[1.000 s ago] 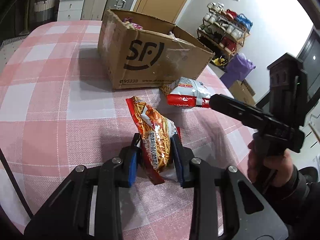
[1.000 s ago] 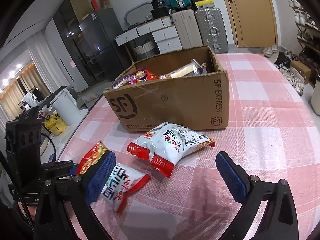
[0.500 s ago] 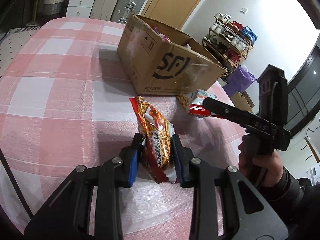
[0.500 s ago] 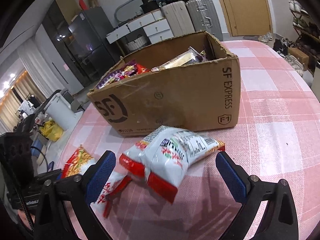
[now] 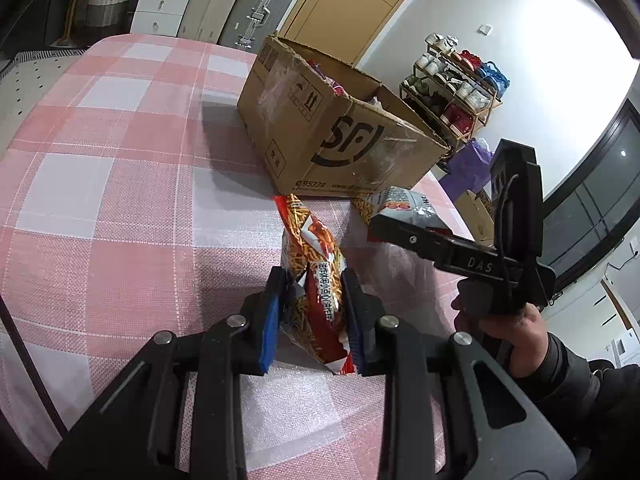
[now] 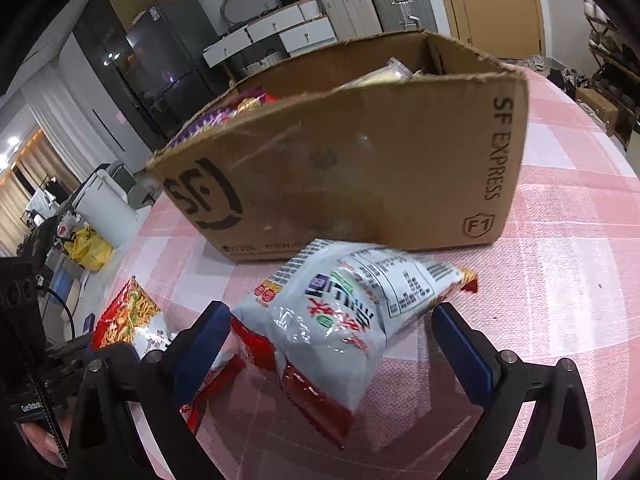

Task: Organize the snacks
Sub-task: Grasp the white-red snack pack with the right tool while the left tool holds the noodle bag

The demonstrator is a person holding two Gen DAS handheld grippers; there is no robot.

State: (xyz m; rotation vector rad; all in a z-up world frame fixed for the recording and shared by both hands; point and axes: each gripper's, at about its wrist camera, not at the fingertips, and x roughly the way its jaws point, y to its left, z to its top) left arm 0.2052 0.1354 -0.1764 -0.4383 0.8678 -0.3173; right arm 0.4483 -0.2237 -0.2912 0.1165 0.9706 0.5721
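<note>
My left gripper point(image 5: 314, 320) is shut on an orange-red bag of stick snacks point(image 5: 314, 264), holding it upright over the pink checked tablecloth; that bag also shows in the right wrist view point(image 6: 128, 316). My right gripper point(image 6: 332, 344) is open, its blue pads either side of a white-and-red snack bag point(image 6: 344, 312) lying before the box; it shows in the left wrist view point(image 5: 400, 204). The brown SF cardboard box point(image 6: 360, 168) holds several snack packs; it also stands ahead of the left gripper point(image 5: 336, 140).
The table with the checked cloth point(image 5: 120, 200) runs left of the box. The right gripper's body and the hand holding it point(image 5: 500, 264) are close on my left gripper's right. A shoe rack point(image 5: 456, 84) and suitcases point(image 6: 400, 4) stand beyond the table.
The right gripper has moved forward around the white-and-red bag, closer to the box. The left gripper has swung with the stick-snack bag toward the box.
</note>
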